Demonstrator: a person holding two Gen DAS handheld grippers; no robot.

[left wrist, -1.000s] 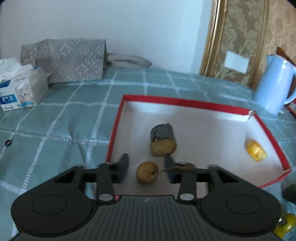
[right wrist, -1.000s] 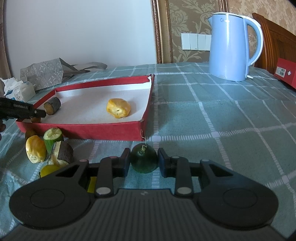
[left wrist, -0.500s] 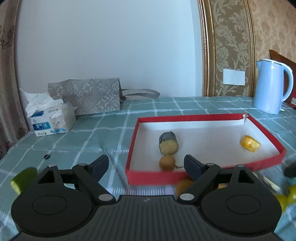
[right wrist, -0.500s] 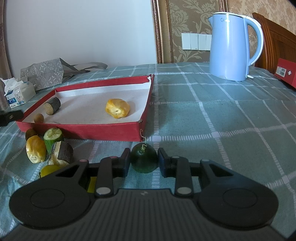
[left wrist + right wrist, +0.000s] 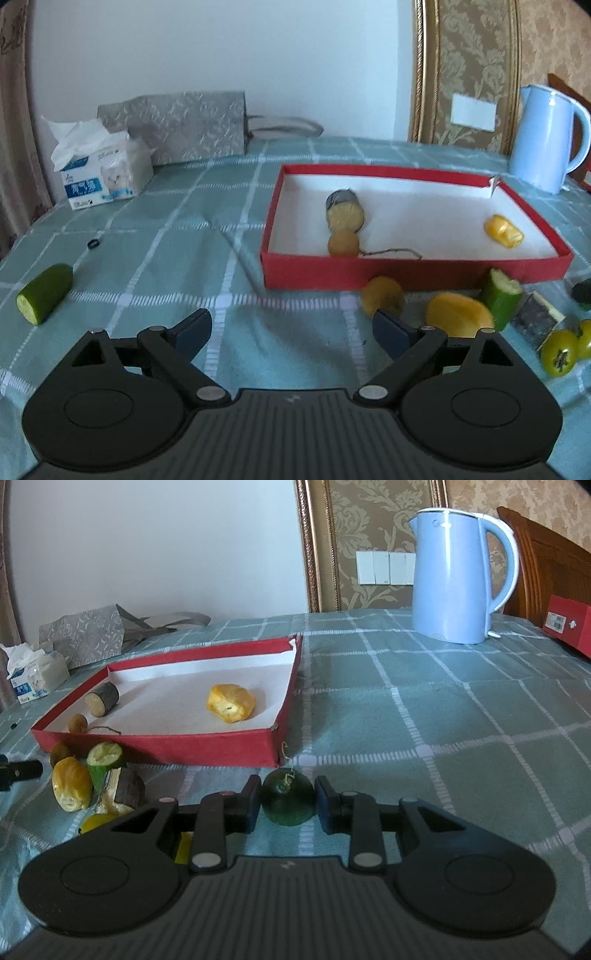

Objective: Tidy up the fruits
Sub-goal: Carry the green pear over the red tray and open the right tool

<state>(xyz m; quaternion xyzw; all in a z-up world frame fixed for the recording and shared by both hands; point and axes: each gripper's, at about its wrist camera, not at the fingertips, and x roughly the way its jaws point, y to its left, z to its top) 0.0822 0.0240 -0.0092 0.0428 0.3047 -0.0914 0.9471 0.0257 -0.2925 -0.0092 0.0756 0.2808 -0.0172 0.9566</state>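
Observation:
A red tray (image 5: 406,275) lined in white holds a small brown stemmed fruit (image 5: 343,242), a dark-skinned cut piece (image 5: 345,214) and a yellow piece (image 5: 504,231). My left gripper (image 5: 291,323) hovers over the cloth in front of the tray, its jaws opening wide with nothing between them. Loose fruit lies before the tray: a brown one (image 5: 382,301), a yellow one (image 5: 460,319), a green cut piece (image 5: 502,297). Another green piece (image 5: 44,293) lies far left. My right gripper (image 5: 288,799) is shut on a dark green round fruit (image 5: 286,805) resting on the cloth.
A blue kettle (image 5: 456,576) stands at the back right, with a red box (image 5: 569,624) beside it. A tissue pack (image 5: 103,173) and a grey bag (image 5: 177,125) sit at the back left. A small black ring (image 5: 93,243) lies on the checked cloth.
My left gripper let go of the small brown fruit in the tray, opened wide and drew back out of the tray over the cloth. The right gripper stayed still on its green fruit.

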